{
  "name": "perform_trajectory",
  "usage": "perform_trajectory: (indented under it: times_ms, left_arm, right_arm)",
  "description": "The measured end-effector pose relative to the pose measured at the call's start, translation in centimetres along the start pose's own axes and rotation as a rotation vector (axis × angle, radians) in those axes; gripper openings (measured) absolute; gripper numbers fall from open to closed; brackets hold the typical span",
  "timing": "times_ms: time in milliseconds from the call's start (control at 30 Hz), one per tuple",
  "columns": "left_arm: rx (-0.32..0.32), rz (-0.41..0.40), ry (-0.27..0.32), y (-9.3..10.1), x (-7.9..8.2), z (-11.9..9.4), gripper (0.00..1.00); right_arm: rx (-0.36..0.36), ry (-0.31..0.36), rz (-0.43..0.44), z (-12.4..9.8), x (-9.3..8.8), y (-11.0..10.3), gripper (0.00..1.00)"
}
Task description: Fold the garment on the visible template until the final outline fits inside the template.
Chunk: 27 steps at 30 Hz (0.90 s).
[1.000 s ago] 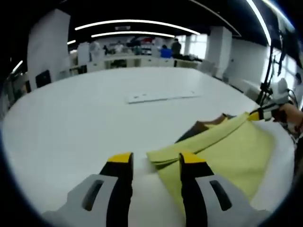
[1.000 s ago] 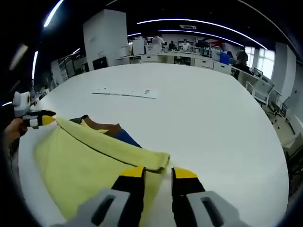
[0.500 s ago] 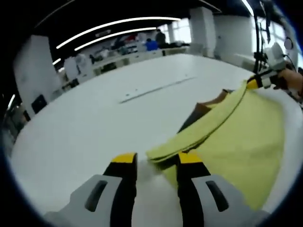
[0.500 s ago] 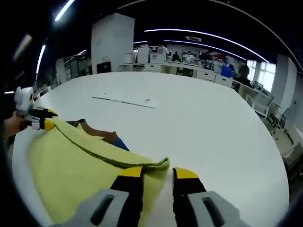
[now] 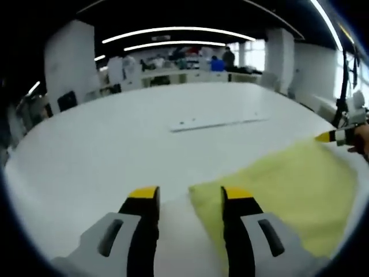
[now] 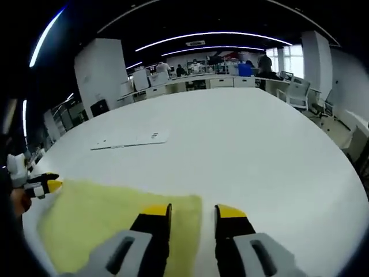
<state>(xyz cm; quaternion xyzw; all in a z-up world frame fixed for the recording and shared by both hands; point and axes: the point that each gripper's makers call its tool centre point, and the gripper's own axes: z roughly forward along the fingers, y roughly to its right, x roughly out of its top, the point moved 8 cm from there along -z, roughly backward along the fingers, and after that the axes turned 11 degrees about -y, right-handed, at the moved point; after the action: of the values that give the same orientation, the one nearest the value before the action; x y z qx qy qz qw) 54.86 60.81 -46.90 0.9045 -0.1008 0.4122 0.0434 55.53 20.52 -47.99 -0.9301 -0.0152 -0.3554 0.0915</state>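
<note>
In the left gripper view, my left gripper (image 5: 190, 199) stood released, fingers apart at the near corner of the yellow garment (image 5: 288, 190), which lay flat on the white desk (image 5: 115, 144). In the right gripper view, my right gripper (image 6: 193, 213) was likewise released at its corner (image 6: 184, 202). A one-sided pinch could have dragged the cloth askew.
</note>
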Motion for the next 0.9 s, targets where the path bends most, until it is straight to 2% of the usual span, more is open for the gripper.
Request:
perform_trajectory:
  times_ms: [133,333,433,500,700,900]
  left_arm:
    - [-0.025,-0.038,0.013,-0.1,0.2,-0.9,0.5]
    - [-0.065,-0.031,0.026,0.1,0.4,-2.7,0.63]
    - [-0.096,-0.008,0.011,0.4,0.1,-3.7,0.7]
    - [-0.105,0.006,0.009,0.5,-0.2,-4.1,0.74]
    - [-0.149,0.04,-0.003,0.6,-1.0,-5.8,0.81]
    - [-0.184,0.081,-0.027,1.1,-2.1,-7.6,0.82]
  right_arm:
    - [0.035,-0.015,-0.011,-0.6,0.0,-0.2,0.37]
    - [0.086,-0.042,-0.047,-2.3,-0.2,-0.9,0.52]
    - [0.12,-0.071,-0.057,-3.3,-0.6,-1.3,0.59]
    - [0.126,-0.083,-0.097,-4.1,-1.0,-1.5,0.62]
    - [0.198,-0.123,-0.13,-6.3,-2.3,-2.0,0.68]
    - [0.234,-0.145,-0.139,-7.9,-3.6,-2.2,0.68]
